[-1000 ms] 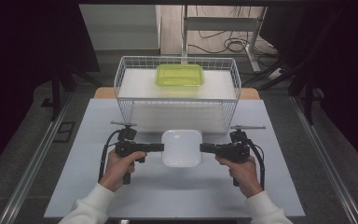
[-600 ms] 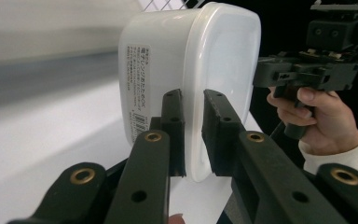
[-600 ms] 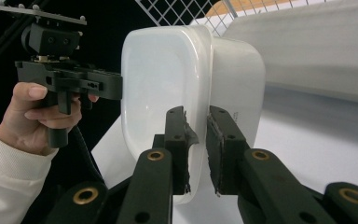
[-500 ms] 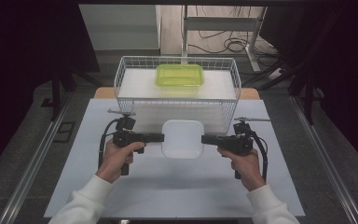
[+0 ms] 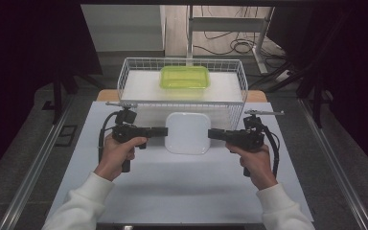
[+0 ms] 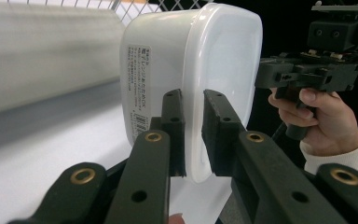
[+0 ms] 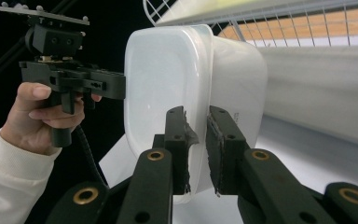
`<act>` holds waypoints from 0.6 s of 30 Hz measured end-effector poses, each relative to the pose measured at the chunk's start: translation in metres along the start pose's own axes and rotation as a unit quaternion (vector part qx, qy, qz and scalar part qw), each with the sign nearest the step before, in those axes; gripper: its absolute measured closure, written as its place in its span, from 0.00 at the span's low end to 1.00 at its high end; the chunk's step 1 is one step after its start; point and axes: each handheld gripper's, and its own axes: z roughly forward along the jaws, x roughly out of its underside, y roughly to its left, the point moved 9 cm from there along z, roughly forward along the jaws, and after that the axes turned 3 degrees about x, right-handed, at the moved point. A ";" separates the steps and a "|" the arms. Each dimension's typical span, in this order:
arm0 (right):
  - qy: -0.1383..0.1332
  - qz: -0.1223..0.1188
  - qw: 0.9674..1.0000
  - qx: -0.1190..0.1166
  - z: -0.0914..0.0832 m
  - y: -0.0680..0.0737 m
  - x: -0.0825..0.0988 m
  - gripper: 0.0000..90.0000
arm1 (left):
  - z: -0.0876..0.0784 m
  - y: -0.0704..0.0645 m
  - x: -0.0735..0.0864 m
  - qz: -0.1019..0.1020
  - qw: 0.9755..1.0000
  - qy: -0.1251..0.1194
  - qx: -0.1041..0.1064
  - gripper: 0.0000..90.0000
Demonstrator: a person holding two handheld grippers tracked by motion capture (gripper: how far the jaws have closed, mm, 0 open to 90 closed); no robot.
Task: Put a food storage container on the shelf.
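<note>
Pale surface (image 5: 182,191): left gripper (image 5: 165,131) and right gripper (image 5: 210,134) pinch white container's (image 5: 188,132) rim at 9 and 3, sharing its load; wire basket (image 5: 182,103) at 12.

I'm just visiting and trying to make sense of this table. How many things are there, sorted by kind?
Food containers: 2, a white lidded container held up between the grippers and a green container in the basket
Wire baskets: 1, white wire basket
Hand-held grippers: 2, left gripper and right gripper, each clamped on the white container's rim
Total: 5
</note>
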 end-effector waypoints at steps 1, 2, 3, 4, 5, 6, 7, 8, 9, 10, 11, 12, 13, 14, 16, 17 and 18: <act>-0.001 -0.002 1.000 -0.001 -0.001 0.001 -0.002 0.87 | -0.001 -0.001 -0.002 0.001 1.000 -0.001 0.001 0.88; -0.002 -0.003 1.000 0.000 -0.001 0.002 -0.004 0.87 | -0.001 -0.002 -0.004 0.002 1.000 -0.002 0.000 0.88; -0.003 -0.005 1.000 0.000 -0.002 0.002 -0.006 0.87 | -0.002 -0.003 -0.005 0.004 1.000 -0.002 0.000 0.88; -0.004 -0.006 1.000 0.000 -0.002 0.003 -0.008 0.87 | -0.002 -0.004 -0.007 0.006 1.000 -0.003 0.000 0.88; -0.005 -0.007 1.000 0.000 -0.003 0.004 -0.010 0.87 | -0.003 -0.006 -0.009 0.005 1.000 -0.004 0.000 0.88; -0.006 -0.008 1.000 -0.001 -0.004 0.005 -0.012 0.87 | -0.003 -0.007 -0.011 0.007 1.000 -0.005 -0.001 0.88; -0.008 -0.009 1.000 -0.001 -0.005 0.005 -0.014 0.87 | -0.004 -0.008 -0.013 0.009 1.000 -0.006 -0.001 0.88; -0.009 -0.010 1.000 -0.002 -0.006 0.006 -0.016 0.87 | -0.005 -0.010 -0.015 0.011 1.000 -0.007 -0.002 0.88; -0.012 -0.009 1.000 -0.003 -0.007 0.007 -0.018 0.87 | -0.006 -0.012 -0.017 0.014 1.000 -0.007 -0.002 0.88; -0.013 -0.008 1.000 -0.004 -0.008 0.008 -0.020 0.87 | -0.007 -0.013 -0.020 0.017 1.000 -0.008 -0.004 0.88; -0.014 -0.009 1.000 -0.004 -0.008 0.009 -0.022 0.87 | -0.008 -0.014 -0.022 0.019 1.000 -0.008 -0.004 0.88; -0.016 -0.009 1.000 -0.005 -0.009 0.010 -0.024 0.87 | -0.009 -0.015 -0.024 0.021 1.000 -0.008 -0.004 0.88; -0.017 -0.011 1.000 -0.005 -0.009 0.010 -0.026 0.87 | -0.010 -0.016 -0.027 0.023 1.000 -0.008 -0.005 0.89; -0.018 -0.012 1.000 -0.005 -0.009 0.011 -0.028 0.87 | -0.011 -0.017 -0.029 0.024 1.000 -0.009 -0.005 0.89; -0.019 -0.014 1.000 -0.005 -0.011 0.014 -0.033 0.87 | -0.012 -0.019 -0.033 0.024 1.000 -0.011 -0.004 0.89; -0.021 -0.017 1.000 -0.004 -0.011 0.015 -0.036 0.87 | -0.013 -0.019 -0.036 0.024 1.000 -0.012 -0.004 0.88; -0.021 -0.018 1.000 -0.004 -0.011 0.016 -0.039 0.87 | -0.014 -0.019 -0.038 0.023 1.000 -0.014 -0.004 0.88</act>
